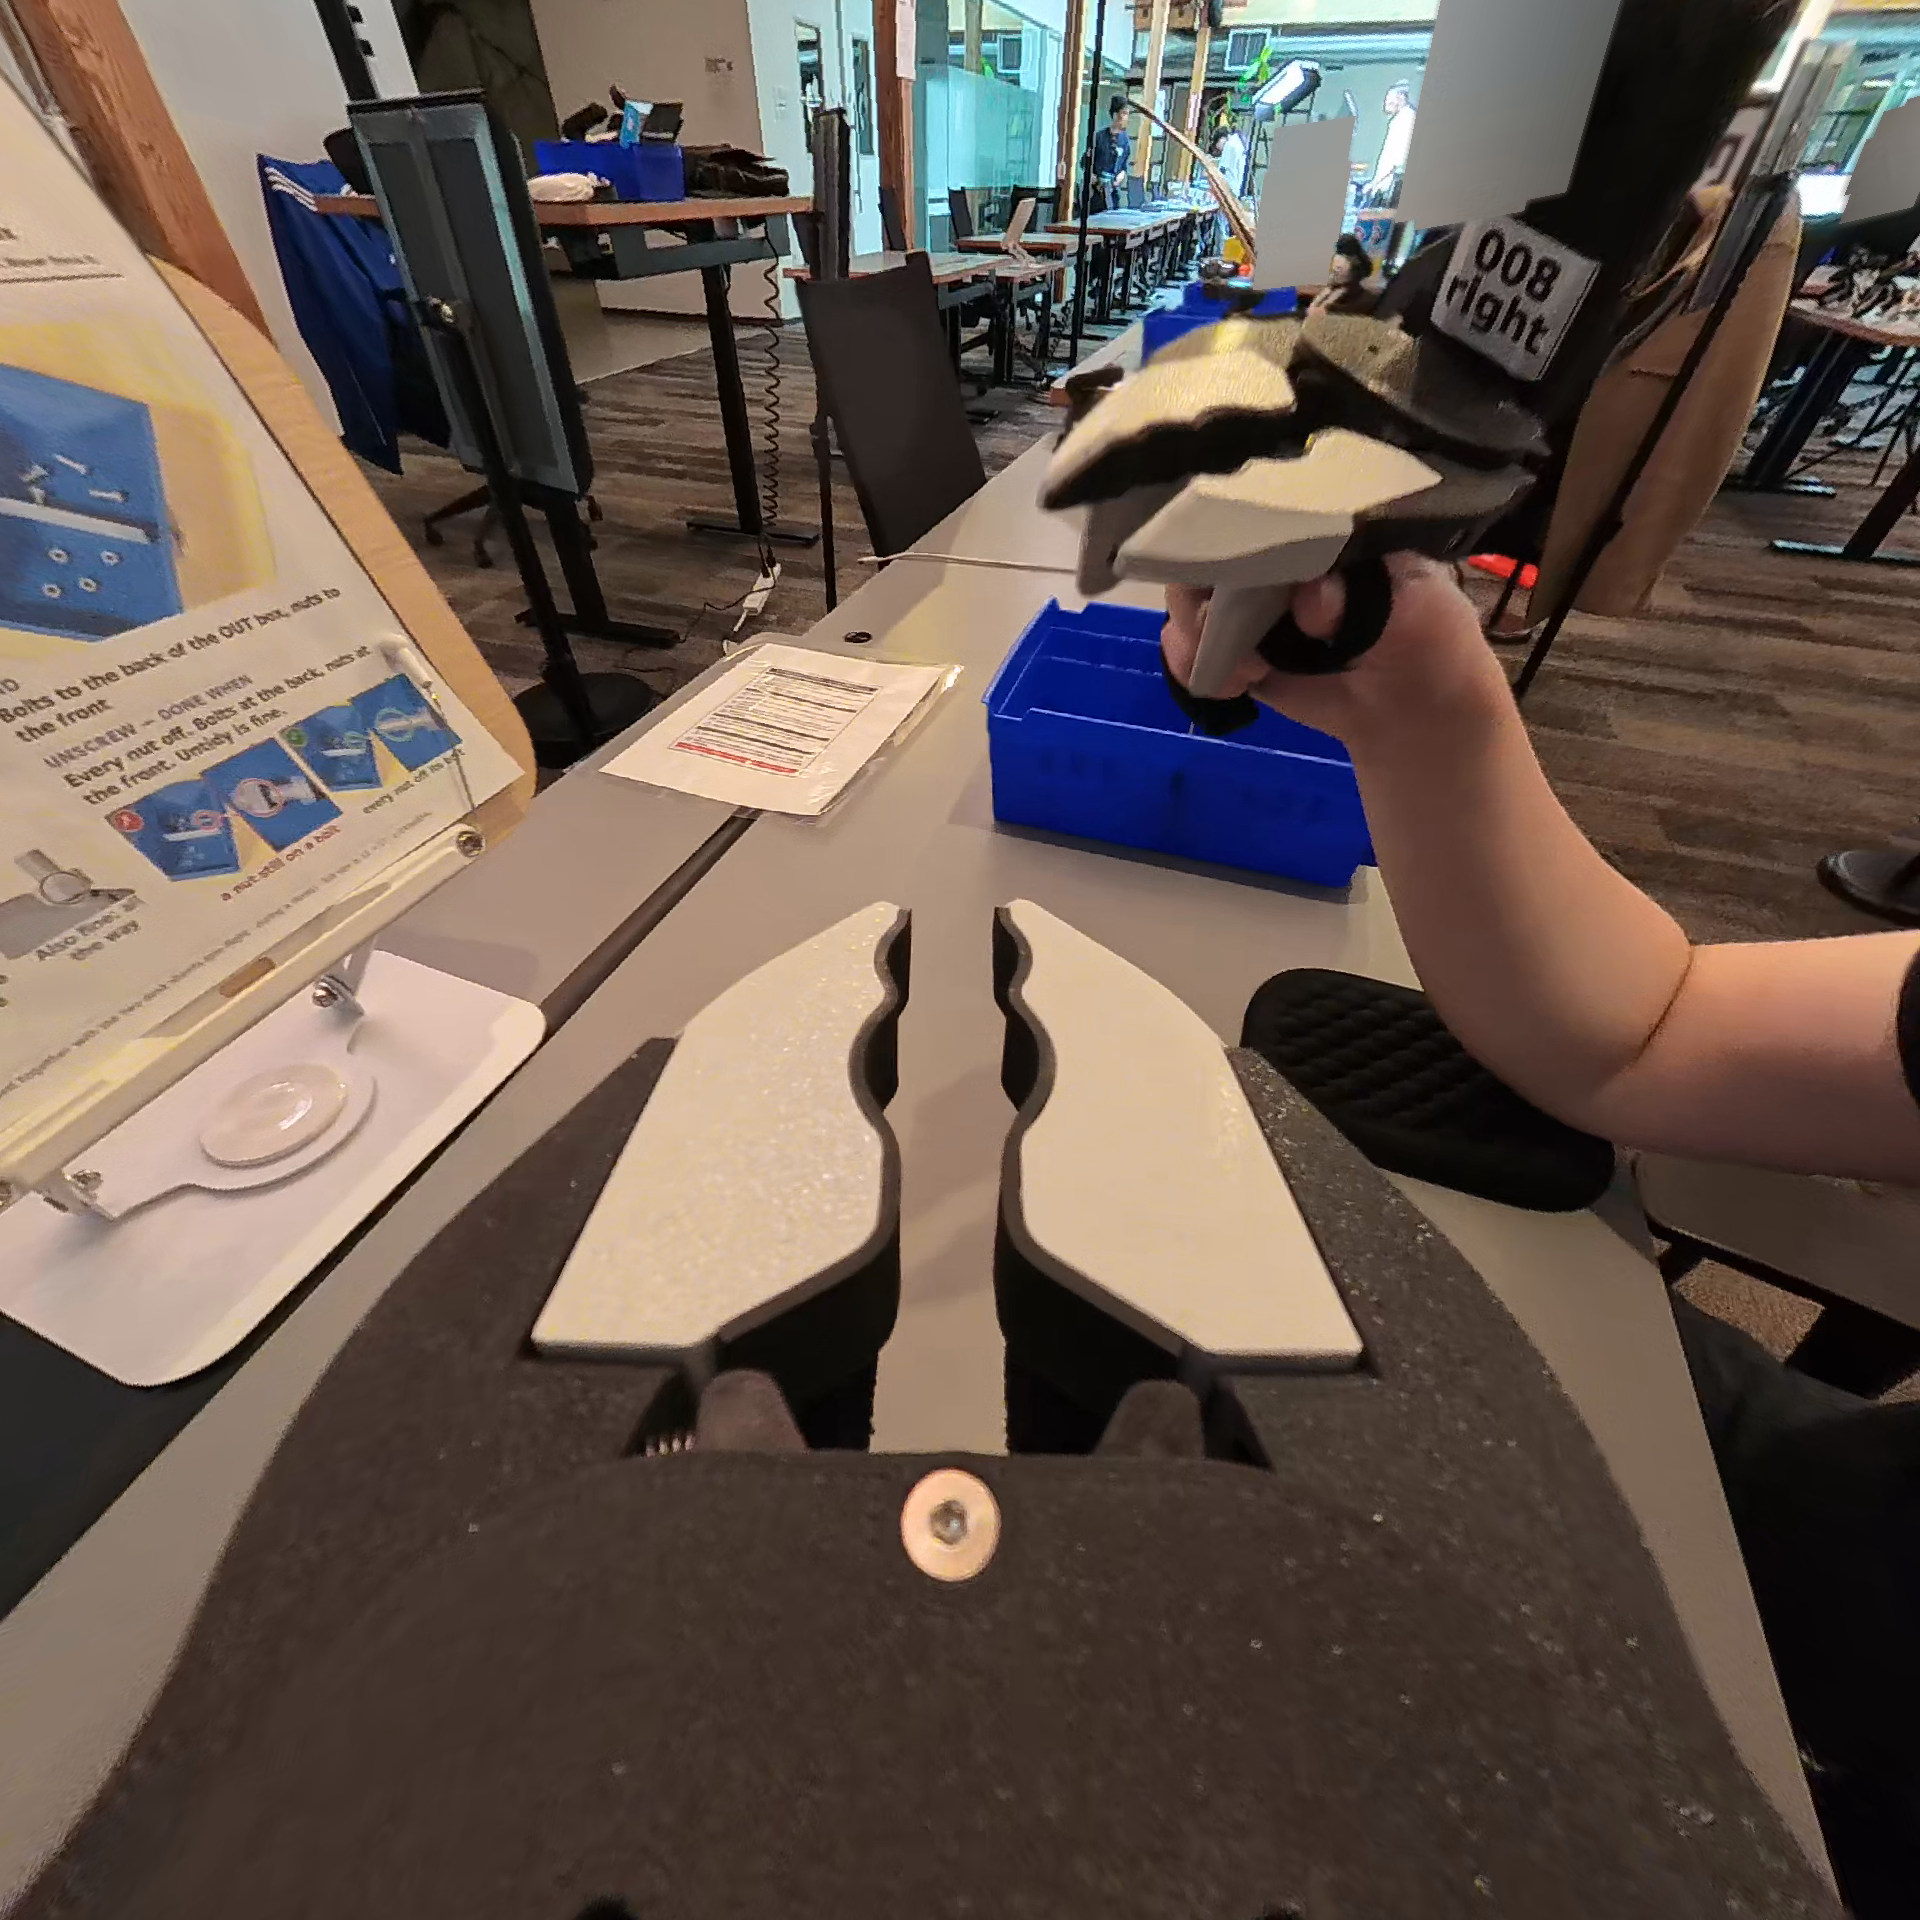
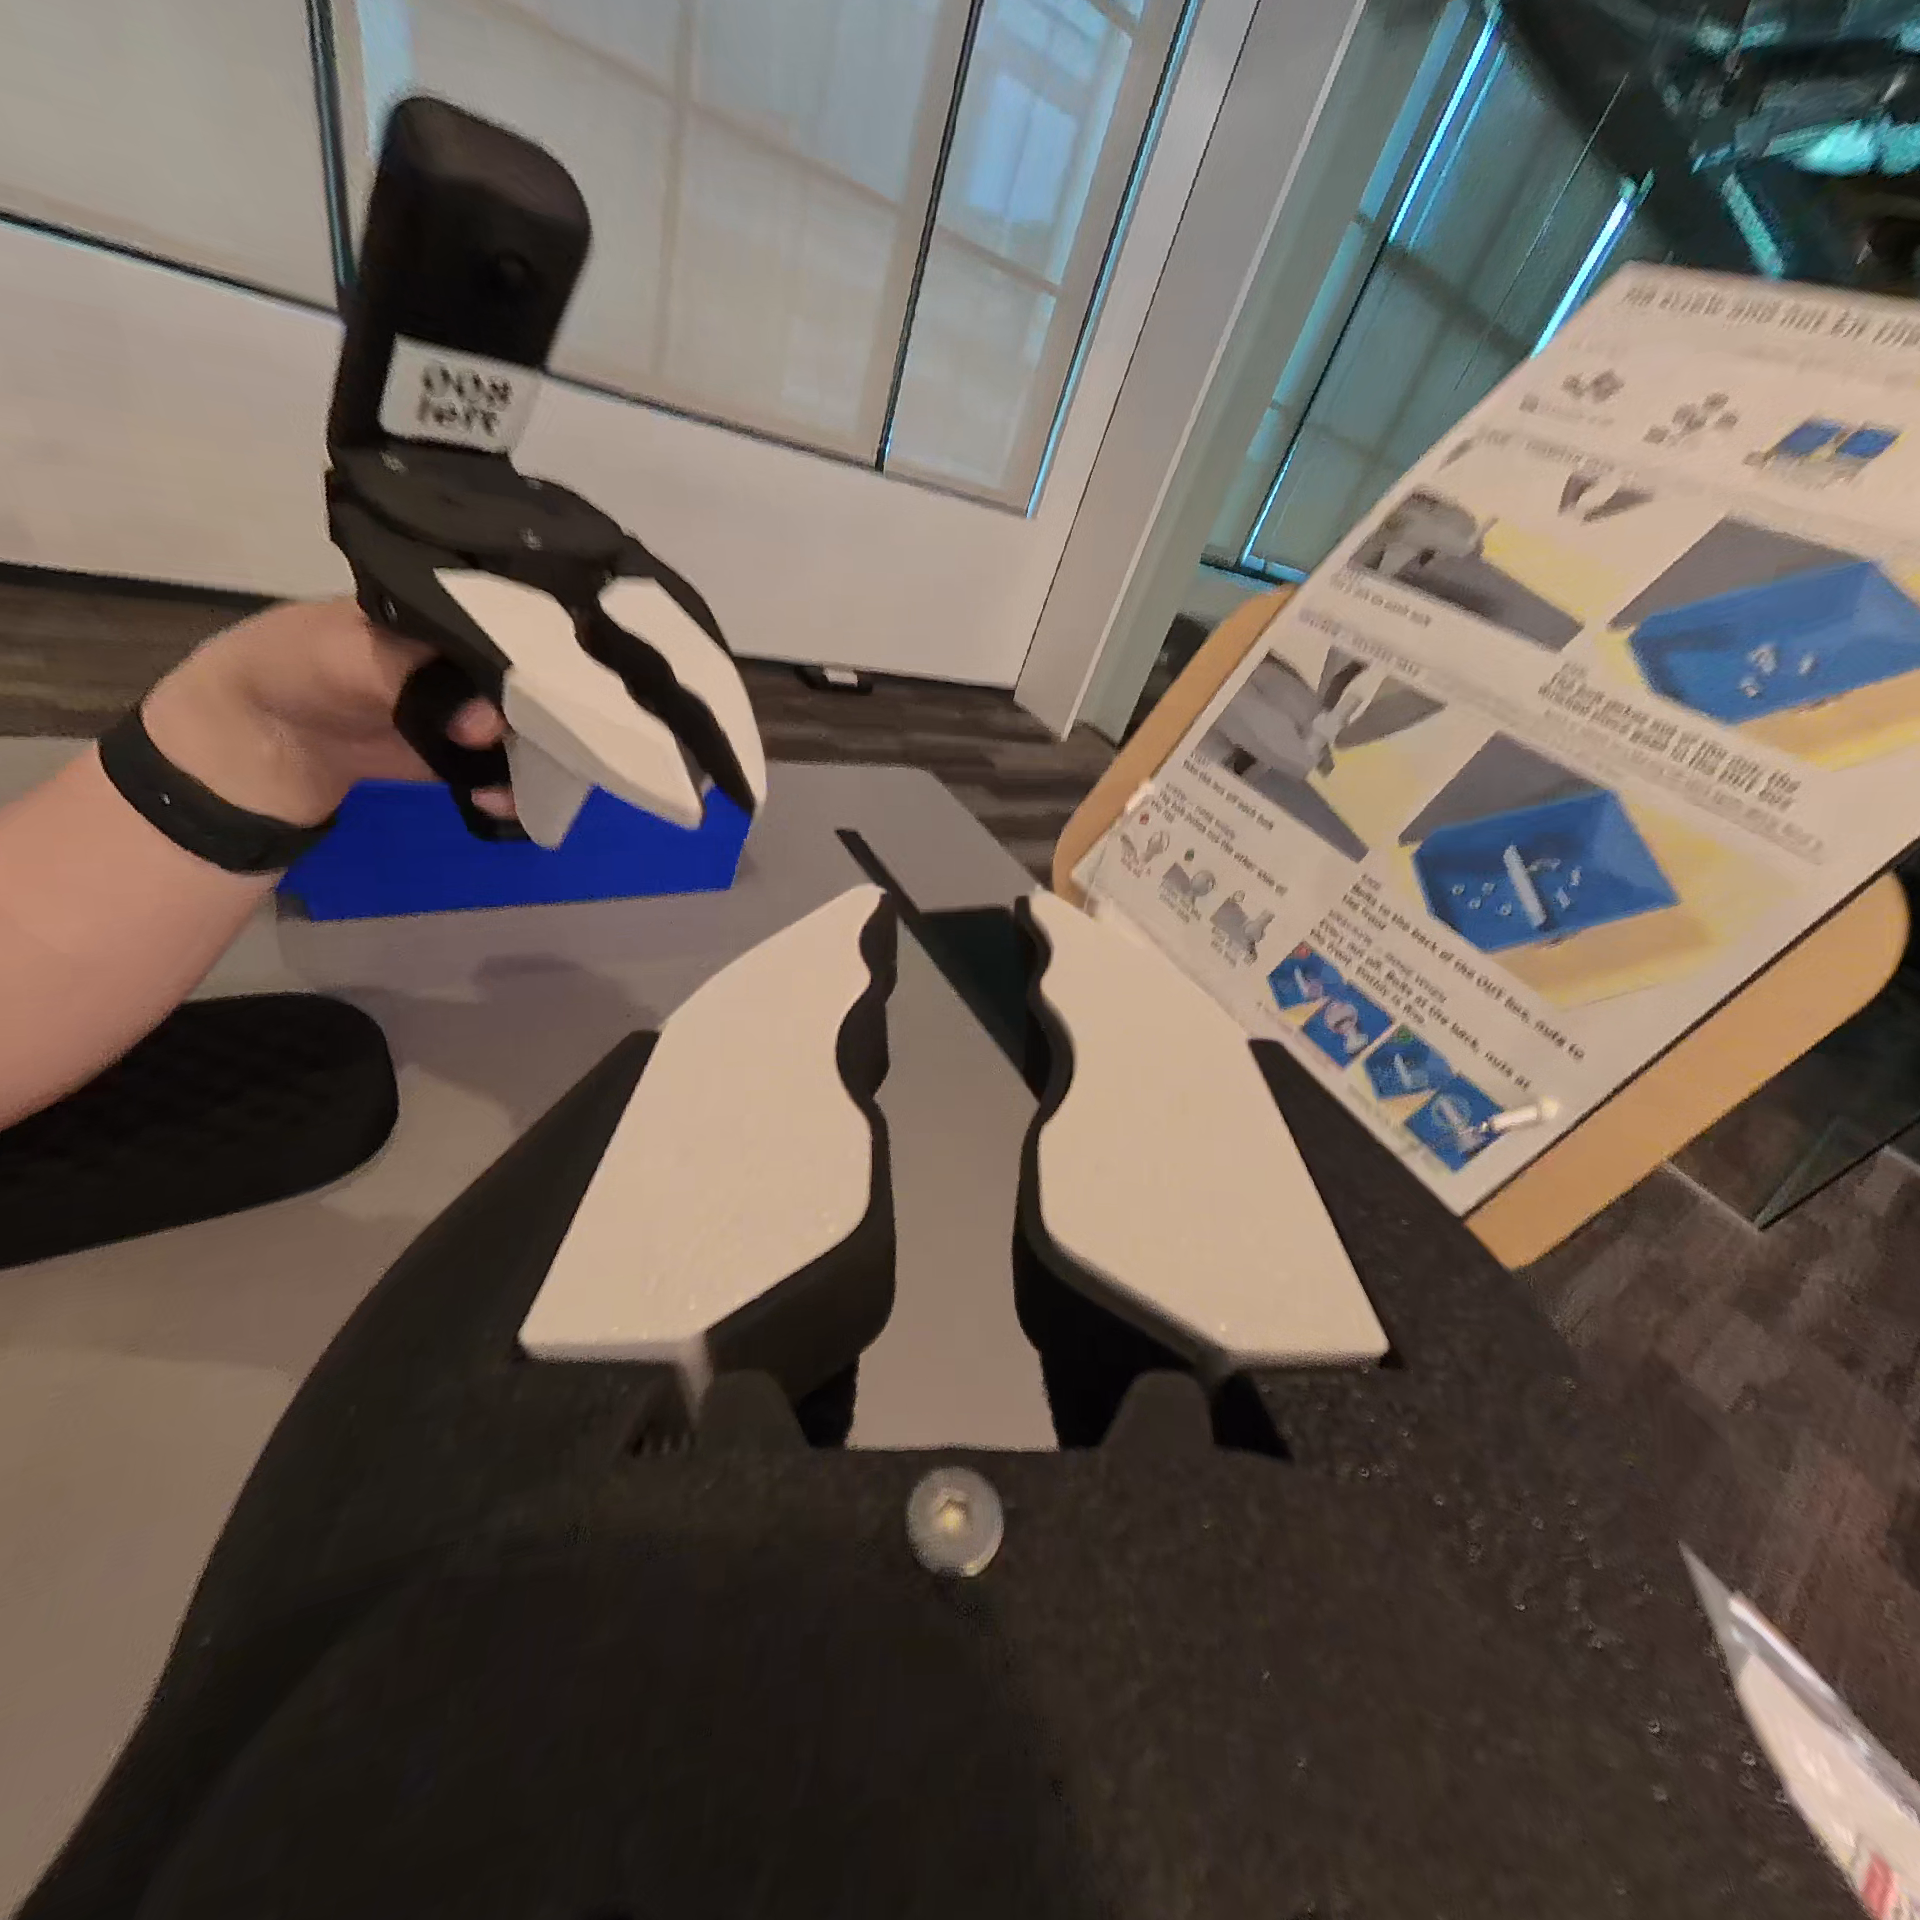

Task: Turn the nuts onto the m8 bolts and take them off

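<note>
Left gripper [image 1: 951,914] is held level above the grey table [image 1: 894,862], jaws narrowly parted, empty. Right gripper [image 2: 951,904] is raised in the right hand [image 1: 1361,665], forearm upright from a black pad [image 1: 1423,1091]; jaws narrowly parted, empty. The blue bin [image 1: 1174,790] lies at one o'clock from the left gripper, below the right hand. Nuts and bolts cannot be made out.

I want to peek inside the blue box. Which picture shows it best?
The left wrist view: there the blue box sits open-topped on the table, its inner dividers visible, though a hand covers part. The right wrist view shows only its outer wall, behind the left gripper.
</note>
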The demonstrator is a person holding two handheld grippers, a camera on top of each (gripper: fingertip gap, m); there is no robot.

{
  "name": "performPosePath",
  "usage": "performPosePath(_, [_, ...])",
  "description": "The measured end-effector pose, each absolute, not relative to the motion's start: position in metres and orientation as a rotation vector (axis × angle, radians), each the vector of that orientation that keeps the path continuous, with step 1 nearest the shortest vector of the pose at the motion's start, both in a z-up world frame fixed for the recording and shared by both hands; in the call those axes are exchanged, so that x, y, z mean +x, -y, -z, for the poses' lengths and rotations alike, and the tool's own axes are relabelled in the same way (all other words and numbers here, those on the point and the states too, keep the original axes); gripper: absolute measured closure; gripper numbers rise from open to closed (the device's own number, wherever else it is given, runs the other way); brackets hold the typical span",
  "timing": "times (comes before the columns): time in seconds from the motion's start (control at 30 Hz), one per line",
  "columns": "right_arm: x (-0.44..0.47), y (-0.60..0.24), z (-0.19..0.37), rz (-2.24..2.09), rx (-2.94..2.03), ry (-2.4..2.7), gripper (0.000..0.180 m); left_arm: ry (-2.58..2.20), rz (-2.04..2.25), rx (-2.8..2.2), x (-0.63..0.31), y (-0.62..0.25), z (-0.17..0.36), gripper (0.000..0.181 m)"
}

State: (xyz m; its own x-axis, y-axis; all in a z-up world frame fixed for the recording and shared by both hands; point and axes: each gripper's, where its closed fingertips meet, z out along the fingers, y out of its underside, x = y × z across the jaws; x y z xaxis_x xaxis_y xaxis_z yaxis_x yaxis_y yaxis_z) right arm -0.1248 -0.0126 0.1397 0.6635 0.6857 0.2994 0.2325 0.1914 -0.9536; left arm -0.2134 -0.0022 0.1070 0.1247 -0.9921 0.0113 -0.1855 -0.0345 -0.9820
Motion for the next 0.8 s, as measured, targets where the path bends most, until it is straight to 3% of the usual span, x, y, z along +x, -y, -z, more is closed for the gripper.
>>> performPosePath(0.27, [-0.100,-0.010,-0.117,-0.417,-1.486,0.734,0.159,-1.222,1.013,-1.401,-0.225,0.001,-0.115,0.162])
performPosePath(0.37, [-0.098,-0.015,-0.111,-0.427,-1.515,0.716,0.159,-1.224,1.011,-1.387,-0.232,0.002,-0.119,0.181])
performPosePath(0.63, [-0.097,-0.019,-0.100,-0.359,-1.575,0.728,0.159,-1.138,1.057,-1.386,-0.244,-0.006,-0.128,0.168])
performPosePath(0.8, [-0.083,-0.014,-0.106,-0.284,-1.584,0.703,0.159,-1.156,1.075,-1.372,-0.248,-0.002,-0.130,0.181])
